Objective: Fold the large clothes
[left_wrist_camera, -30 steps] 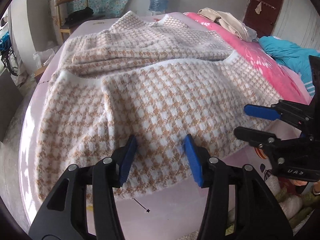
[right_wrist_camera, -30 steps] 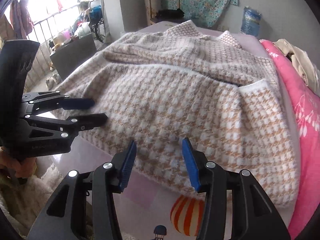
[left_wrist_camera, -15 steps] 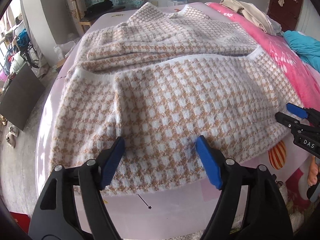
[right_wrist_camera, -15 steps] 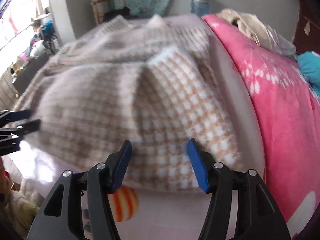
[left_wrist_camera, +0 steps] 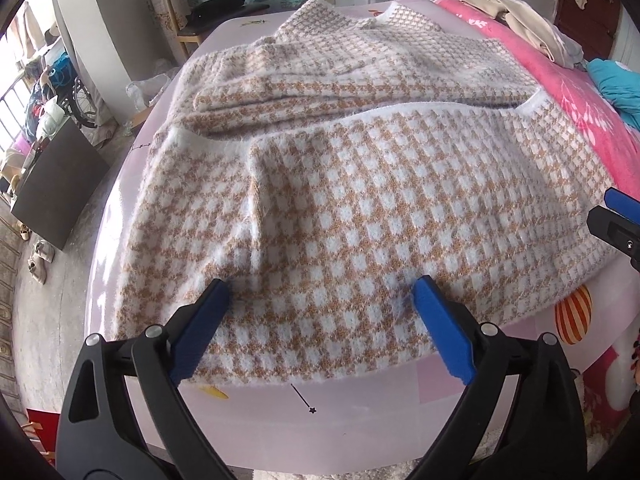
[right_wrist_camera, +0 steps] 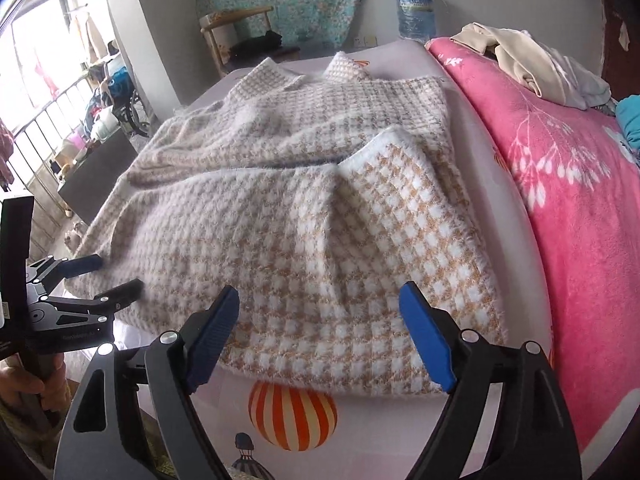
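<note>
A large fuzzy tan-and-white houndstooth sweater (left_wrist_camera: 360, 184) lies spread on a pale pink bedsheet (left_wrist_camera: 360, 412), its near half folded over the far half. It also shows in the right wrist view (right_wrist_camera: 320, 220). My left gripper (left_wrist_camera: 322, 298) is open, its blue pads over the near hem, holding nothing. My right gripper (right_wrist_camera: 320, 304) is open above the hem's near right corner, holding nothing. The left gripper also shows in the right wrist view (right_wrist_camera: 104, 276) at the hem's left end. The right gripper's tips show at the right edge of the left wrist view (left_wrist_camera: 616, 216).
A pink floral blanket (right_wrist_camera: 560, 200) with beige clothes (right_wrist_camera: 532, 64) lies along the sweater's right side. A teal cloth (left_wrist_camera: 616, 84) lies further right. A wooden chair (right_wrist_camera: 240, 36) and water jug (right_wrist_camera: 414, 12) stand beyond the bed. A dark board (left_wrist_camera: 56, 184) and clutter are on the floor left.
Both grippers have opened wider. The left gripper has drawn back toward the near hem; the right gripper has swung right to the hem's right corner.
</note>
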`<state>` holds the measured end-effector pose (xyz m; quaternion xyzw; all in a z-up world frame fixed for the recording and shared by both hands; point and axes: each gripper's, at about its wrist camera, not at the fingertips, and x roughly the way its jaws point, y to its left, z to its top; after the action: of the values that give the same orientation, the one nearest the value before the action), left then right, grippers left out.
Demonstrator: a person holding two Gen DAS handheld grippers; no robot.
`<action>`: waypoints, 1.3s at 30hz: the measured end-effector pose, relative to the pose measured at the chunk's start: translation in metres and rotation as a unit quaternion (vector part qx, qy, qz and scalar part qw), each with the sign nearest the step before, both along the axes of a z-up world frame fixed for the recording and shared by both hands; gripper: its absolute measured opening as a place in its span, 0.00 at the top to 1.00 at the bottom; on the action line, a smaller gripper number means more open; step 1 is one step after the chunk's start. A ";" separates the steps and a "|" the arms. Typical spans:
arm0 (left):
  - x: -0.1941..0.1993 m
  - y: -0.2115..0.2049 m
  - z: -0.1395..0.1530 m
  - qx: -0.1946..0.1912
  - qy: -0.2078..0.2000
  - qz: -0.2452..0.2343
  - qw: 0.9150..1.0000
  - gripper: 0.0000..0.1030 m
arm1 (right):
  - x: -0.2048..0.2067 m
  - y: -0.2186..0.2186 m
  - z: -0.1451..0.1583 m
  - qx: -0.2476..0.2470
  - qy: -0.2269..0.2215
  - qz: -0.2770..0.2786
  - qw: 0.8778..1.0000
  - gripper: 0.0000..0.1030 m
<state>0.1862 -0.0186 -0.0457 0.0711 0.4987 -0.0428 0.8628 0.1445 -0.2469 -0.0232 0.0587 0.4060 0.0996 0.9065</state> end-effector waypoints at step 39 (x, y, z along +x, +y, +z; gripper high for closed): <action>0.009 0.018 -0.008 -0.055 0.016 0.000 0.998 0.07 | 0.028 0.036 -0.032 -0.090 0.037 0.006 0.995 0.15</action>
<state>0.1953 -0.0002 -0.0536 0.0225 0.5090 -0.0710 0.8575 0.1727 -0.2111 -0.0556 -0.0222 0.4473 0.0654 0.8917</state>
